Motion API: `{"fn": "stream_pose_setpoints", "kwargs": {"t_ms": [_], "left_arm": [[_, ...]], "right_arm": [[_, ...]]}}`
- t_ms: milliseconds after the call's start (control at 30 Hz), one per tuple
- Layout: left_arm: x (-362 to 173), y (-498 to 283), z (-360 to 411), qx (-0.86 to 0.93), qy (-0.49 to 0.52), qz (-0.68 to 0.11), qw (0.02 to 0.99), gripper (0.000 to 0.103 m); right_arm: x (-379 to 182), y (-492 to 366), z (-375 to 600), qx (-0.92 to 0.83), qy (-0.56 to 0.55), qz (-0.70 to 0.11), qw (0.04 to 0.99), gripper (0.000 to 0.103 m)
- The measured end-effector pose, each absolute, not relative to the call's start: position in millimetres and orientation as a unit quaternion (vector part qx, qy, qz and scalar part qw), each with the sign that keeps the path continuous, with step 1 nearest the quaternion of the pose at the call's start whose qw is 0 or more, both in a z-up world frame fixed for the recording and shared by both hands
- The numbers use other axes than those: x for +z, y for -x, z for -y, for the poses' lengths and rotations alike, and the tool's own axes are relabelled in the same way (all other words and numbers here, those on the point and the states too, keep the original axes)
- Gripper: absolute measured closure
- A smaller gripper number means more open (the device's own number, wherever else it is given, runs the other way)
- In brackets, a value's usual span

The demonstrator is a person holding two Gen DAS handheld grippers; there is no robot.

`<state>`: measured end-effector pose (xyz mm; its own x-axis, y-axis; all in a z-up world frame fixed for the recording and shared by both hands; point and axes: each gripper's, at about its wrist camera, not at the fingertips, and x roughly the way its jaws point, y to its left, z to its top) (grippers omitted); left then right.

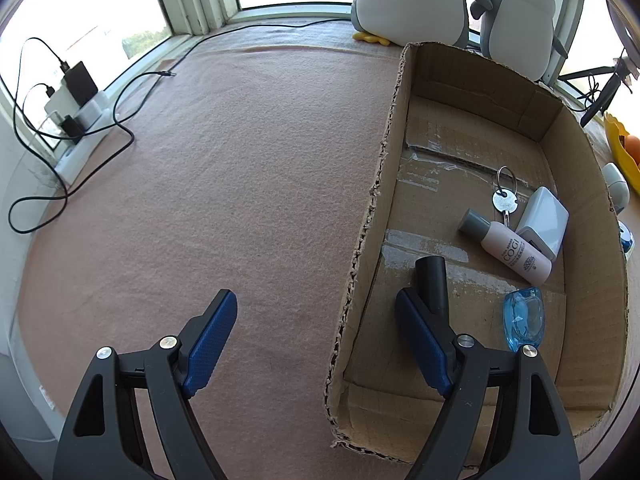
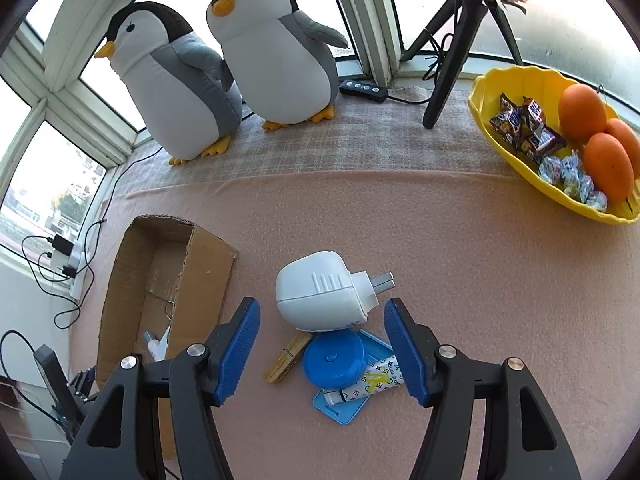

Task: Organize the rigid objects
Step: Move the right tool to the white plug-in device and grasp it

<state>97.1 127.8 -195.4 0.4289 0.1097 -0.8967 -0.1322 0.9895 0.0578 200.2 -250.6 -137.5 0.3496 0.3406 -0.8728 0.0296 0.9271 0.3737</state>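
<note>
A cardboard box (image 1: pixel 584 184) lies on the pink cloth. In it are a key on a ring (image 1: pixel 505 199), a white charger (image 1: pixel 545 216), a pink bottle (image 1: pixel 512 250), a black tube (image 1: pixel 432 282) and a clear blue case (image 1: pixel 524 318). My left gripper (image 1: pixel 316 322) is open and empty, straddling the box's left wall. My right gripper (image 2: pixel 322 330) is open above a pile: a white plug adapter (image 2: pixel 320 290), a blue round tape measure (image 2: pixel 333 360), a wooden clothespin (image 2: pixel 287 358), a patterned tube (image 2: pixel 376 380) and a blue flat lid (image 2: pixel 340 408). The box (image 2: pixel 120 280) shows at left.
Two plush penguins (image 2: pixel 276 52) stand at the back by the window. A yellow bowl (image 2: pixel 492 80) with oranges and sweets sits at right, a black tripod (image 2: pixel 452 52) behind it. A power strip with chargers and cables (image 1: pixel 76 100) lies at the left edge.
</note>
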Motion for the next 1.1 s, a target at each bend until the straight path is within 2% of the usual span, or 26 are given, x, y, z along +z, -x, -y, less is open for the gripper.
{"fn": "stream_pose_setpoints", "kwargs": {"t_ms": [200, 567, 833, 1100], "left_arm": [[-195.5, -97.0, -128.4, 0.071, 0.01, -0.529, 0.845, 0.02], [-196.4, -97.9, -131.4, 0.068, 0.016, -0.528, 0.846, 0.02], [-197.5, -99.2, -131.0, 0.066, 0.015, -0.528, 0.846, 0.02], [-197.6, -99.8, -128.3, 0.067, 0.019, -0.527, 0.847, 0.02]], "right_arm": [[-148.0, -202.7, 260.6, 0.062, -0.27, -0.573, 0.771, 0.043], [-180.0, -215.1, 259.4, 0.002, -0.372, -0.6, 0.708, 0.042], [-189.9, -234.2, 253.3, 0.015, -0.352, -0.594, 0.724, 0.042], [-173.5, -248.5, 198.4, 0.039, -0.149, -0.619, 0.77, 0.042]]}}
